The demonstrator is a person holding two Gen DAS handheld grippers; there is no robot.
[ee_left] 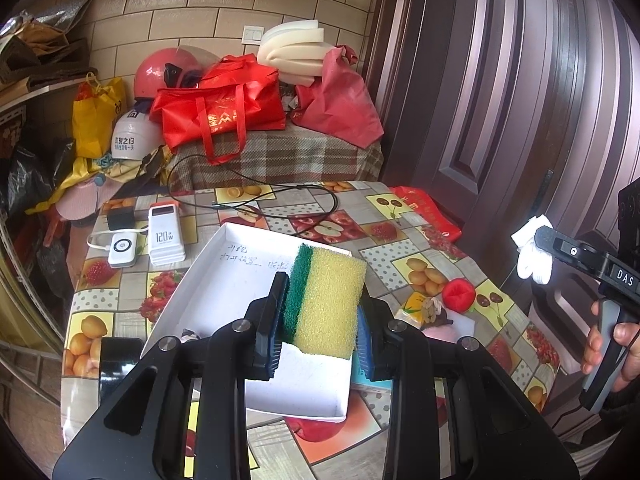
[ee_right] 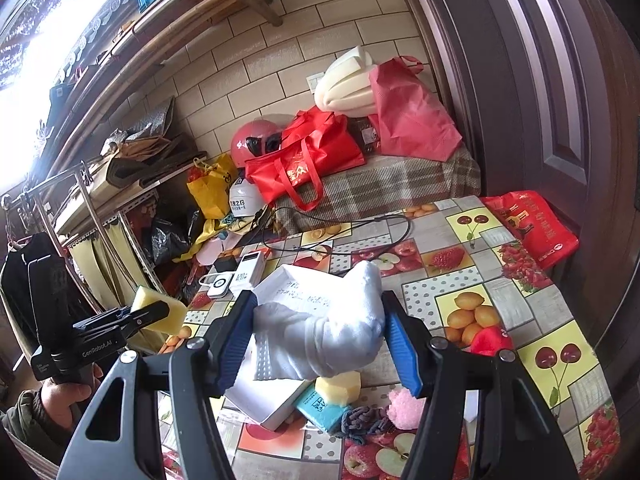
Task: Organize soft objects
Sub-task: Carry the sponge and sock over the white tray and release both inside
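My left gripper [ee_left: 320,316] is shut on a yellow sponge with a green scouring side [ee_left: 326,300] and holds it above the white cardboard tray [ee_left: 224,280]. It also shows at the left of the right wrist view [ee_right: 156,312]. My right gripper [ee_right: 320,332] is shut on a white rolled towel [ee_right: 332,328], held above the tray [ee_right: 280,404]. The towel also shows in the left wrist view [ee_left: 532,252]. On the table lie a red soft ball [ee_left: 459,295], a pink fluffy thing [ee_right: 406,404], a yellow sponge piece [ee_right: 340,388] and a grey-blue cloth [ee_right: 364,420].
The fruit-print table [ee_left: 400,216] also carries power banks [ee_left: 166,236], a black cable [ee_left: 280,196], a teal packet [ee_right: 320,410] and a black object [ee_left: 120,360]. Behind stand red bags [ee_left: 224,112], helmets and white foam [ee_left: 292,52]. A dark door [ee_left: 500,80] is at the right.
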